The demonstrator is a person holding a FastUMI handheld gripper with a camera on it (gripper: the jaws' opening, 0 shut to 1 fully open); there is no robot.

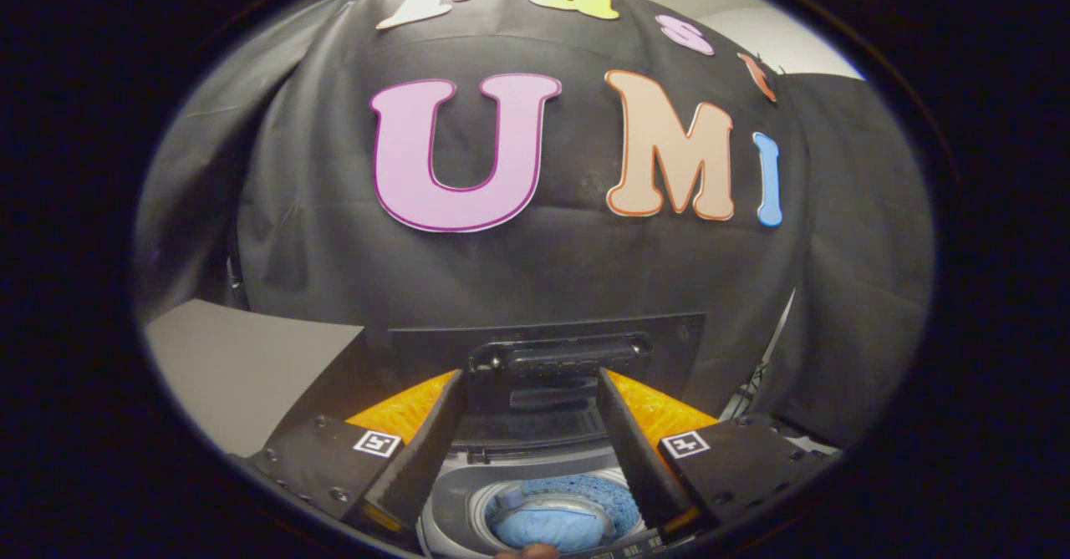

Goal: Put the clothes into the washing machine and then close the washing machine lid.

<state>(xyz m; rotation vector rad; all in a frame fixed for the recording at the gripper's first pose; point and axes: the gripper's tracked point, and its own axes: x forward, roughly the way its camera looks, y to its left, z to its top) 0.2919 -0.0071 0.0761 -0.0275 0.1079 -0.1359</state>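
Gripper view shows the washing machine from above, with its round drum opening lying between and just below the fingers. The blue clothes are seen resting inside the drum, so the first part of the task is judged complete. The lid is raised upright at the rear edge of the machine, its dark handle bar facing the camera just ahead of the fingertips; closing is judged as the step left.

The gripper is held spread wide and nothing is gripped. The handle bar spans the gap between the fingertips, but contact cannot be confirmed.

Open room is found above the drum and toward the camera, where the lid is expected to swing down. Behind the lid, the booth wall stands near, so little clearance is judged there. An orange textured surface is seen beside each finger.
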